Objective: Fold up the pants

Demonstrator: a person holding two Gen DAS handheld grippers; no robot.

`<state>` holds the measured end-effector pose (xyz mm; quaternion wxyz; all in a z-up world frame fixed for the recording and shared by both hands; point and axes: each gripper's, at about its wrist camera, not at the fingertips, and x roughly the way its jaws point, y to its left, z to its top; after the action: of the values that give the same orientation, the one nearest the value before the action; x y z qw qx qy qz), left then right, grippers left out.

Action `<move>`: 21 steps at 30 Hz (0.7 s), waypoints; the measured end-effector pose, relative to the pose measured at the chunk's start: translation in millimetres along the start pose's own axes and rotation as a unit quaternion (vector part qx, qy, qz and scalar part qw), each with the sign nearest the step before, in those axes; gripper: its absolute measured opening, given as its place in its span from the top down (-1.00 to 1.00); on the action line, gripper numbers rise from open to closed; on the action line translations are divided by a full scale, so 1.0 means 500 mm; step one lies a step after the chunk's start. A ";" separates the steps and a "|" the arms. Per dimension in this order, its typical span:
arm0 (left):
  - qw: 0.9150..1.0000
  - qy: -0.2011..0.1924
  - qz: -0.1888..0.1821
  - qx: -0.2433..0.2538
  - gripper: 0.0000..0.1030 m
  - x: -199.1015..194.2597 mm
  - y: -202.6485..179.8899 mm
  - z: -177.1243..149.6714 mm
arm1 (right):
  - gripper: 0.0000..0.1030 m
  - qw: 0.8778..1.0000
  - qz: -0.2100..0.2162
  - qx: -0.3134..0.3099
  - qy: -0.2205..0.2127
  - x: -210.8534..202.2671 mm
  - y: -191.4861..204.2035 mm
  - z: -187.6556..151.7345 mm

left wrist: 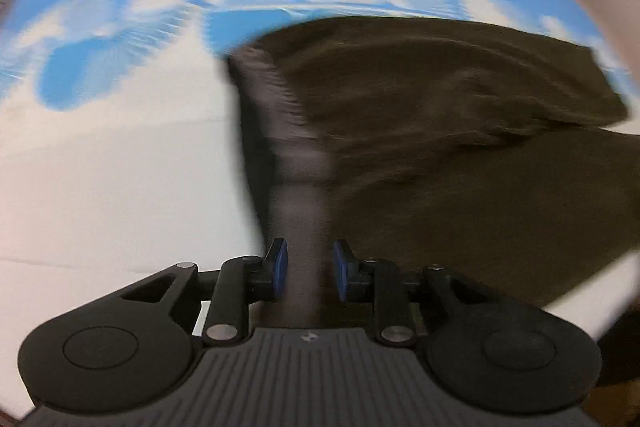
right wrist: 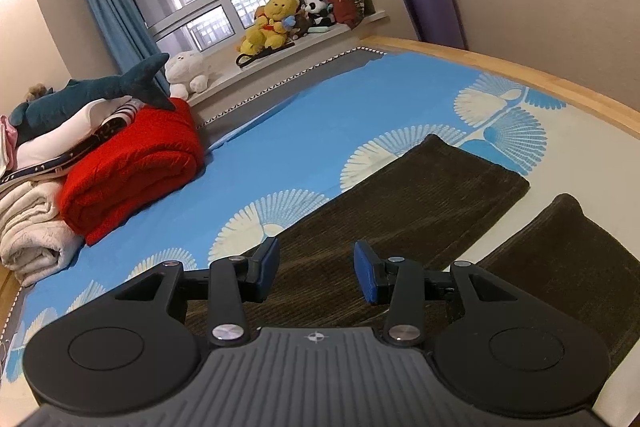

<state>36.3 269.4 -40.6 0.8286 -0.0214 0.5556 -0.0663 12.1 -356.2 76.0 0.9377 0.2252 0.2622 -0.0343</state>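
Left wrist view: the left claw [left wrist: 307, 273], pads narrowly apart, pinches a grey band of the dark brown pants [left wrist: 440, 147], apparently the waistband, lifted off the bed [left wrist: 120, 167]. The blurred frame suggests fast motion; a jerk could slip the cloth free.

Right wrist view: the right claw [right wrist: 316, 273] hangs wide open and empty above the pants [right wrist: 420, 195], whose legs lie spread apart; an uneven fold is the risk.
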 end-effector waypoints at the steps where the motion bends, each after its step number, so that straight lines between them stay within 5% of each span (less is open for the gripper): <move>1: 1.000 0.020 -0.013 0.013 0.47 0.019 -0.013 -0.002 | 0.16 1.000 0.001 -0.002 0.000 0.001 0.003 0.000; 3: 0.994 0.088 -0.003 0.069 0.47 0.074 -0.044 -0.023 | 0.16 1.000 0.003 -0.008 0.002 0.004 0.008 0.000; 5: 0.979 0.141 0.033 0.142 0.52 0.113 -0.074 -0.049 | 0.16 1.000 0.004 -0.014 0.004 0.007 0.014 -0.001; 9: 0.997 0.062 -0.037 0.040 0.41 0.044 -0.042 0.008 | 0.15 1.000 0.009 -0.017 0.005 0.011 0.021 0.001; 11: 0.998 0.007 -0.066 -0.008 0.24 0.006 -0.020 0.029 | 0.13 1.000 0.013 -0.023 0.005 0.012 0.025 0.003; 13: 0.997 -0.016 -0.061 -0.036 0.21 -0.007 -0.012 0.041 | 0.11 0.999 0.016 -0.035 0.003 0.015 0.029 0.004; 21: 0.998 -0.056 -0.007 -0.014 0.21 -0.015 -0.057 0.080 | 0.08 0.997 0.012 -0.072 0.003 0.028 0.045 0.006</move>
<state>67.8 240.9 -15.3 0.8573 -0.0411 0.5093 -0.0630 29.9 -336.4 80.3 0.9511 0.1601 0.2640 -0.0028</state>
